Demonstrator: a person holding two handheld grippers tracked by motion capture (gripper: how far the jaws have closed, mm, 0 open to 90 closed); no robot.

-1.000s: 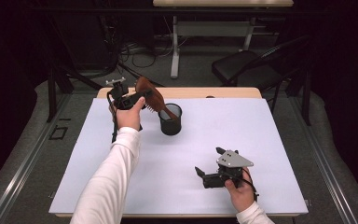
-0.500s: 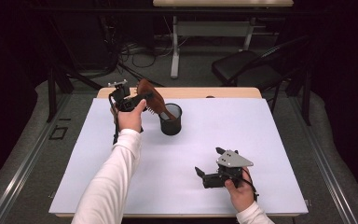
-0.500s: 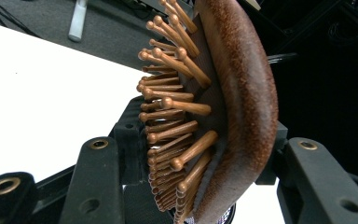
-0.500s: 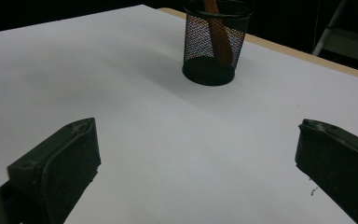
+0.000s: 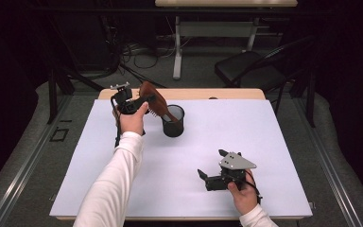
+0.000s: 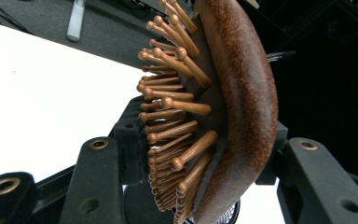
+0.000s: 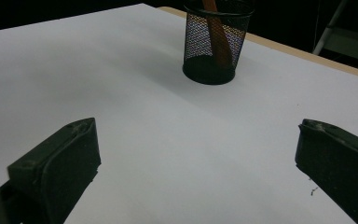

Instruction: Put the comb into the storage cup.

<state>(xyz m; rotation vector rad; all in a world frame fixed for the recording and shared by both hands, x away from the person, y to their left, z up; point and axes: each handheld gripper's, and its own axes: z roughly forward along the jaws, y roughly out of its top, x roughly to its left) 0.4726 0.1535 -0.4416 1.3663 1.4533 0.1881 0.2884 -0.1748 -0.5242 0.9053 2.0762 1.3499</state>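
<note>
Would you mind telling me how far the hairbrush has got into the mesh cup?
Partly done: the wooden hairbrush has its handle inside the black mesh cup, as the right gripper view shows. In hand: the left gripper is shut on the brush head, bristles between its jaws. Left: letting go and withdrawing. The right gripper rests open on the white table.

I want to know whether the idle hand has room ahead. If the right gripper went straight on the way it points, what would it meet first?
Likely the black mesh cup: the right gripper, jaws open, faces it across bare white table. Depth is uncertain.
</note>
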